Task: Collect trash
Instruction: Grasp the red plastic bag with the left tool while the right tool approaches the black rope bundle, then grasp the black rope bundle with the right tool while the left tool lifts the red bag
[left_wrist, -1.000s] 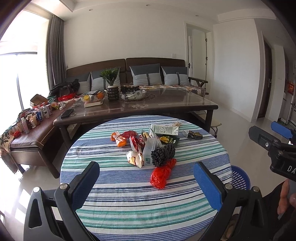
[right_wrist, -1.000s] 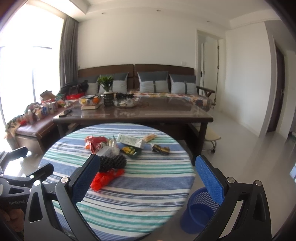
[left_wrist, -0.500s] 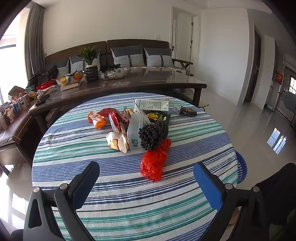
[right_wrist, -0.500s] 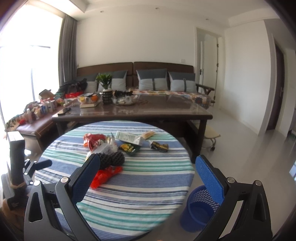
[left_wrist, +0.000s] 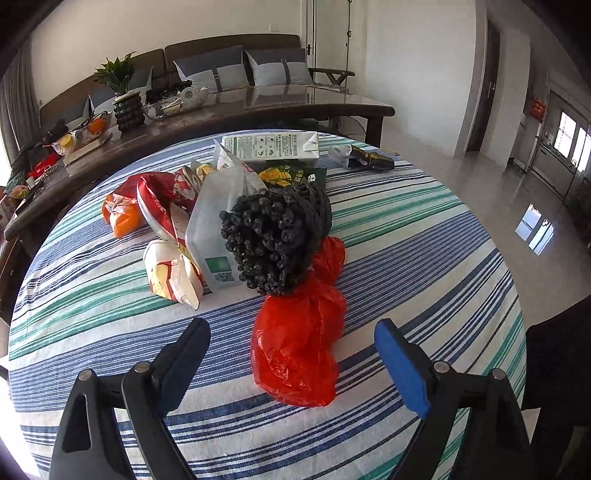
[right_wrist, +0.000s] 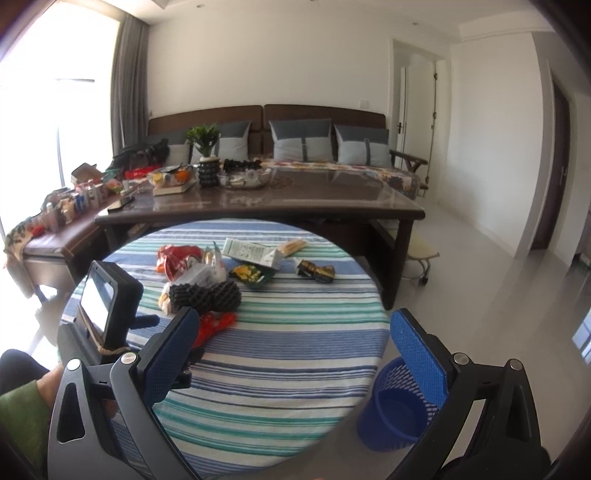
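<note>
A pile of trash lies on the round striped table (left_wrist: 424, 236): a red plastic bag (left_wrist: 299, 339), black foam netting (left_wrist: 275, 236), a clear bag (left_wrist: 212, 236), red and white wrappers (left_wrist: 166, 240), an orange wrapper (left_wrist: 123, 216), a white carton (left_wrist: 273, 146), a green packet (left_wrist: 291, 173) and a dark wrapper (left_wrist: 364, 158). My left gripper (left_wrist: 291, 358) is open and empty, its jaws either side of the red bag's near end, just above the cloth. My right gripper (right_wrist: 295, 354) is open and empty, back from the table (right_wrist: 280, 354). The pile (right_wrist: 207, 280) also shows in the right wrist view.
A blue mesh bin (right_wrist: 399, 406) stands on the floor at the table's right. A long dark table (right_wrist: 258, 206) with bowls and a plant stands behind, then a sofa (right_wrist: 303, 144). The left gripper's body (right_wrist: 107, 310) is at the table's left edge.
My left gripper has moved forward and down over the table to the red bag. The right gripper has hardly moved; the left gripper's body has come further into its view.
</note>
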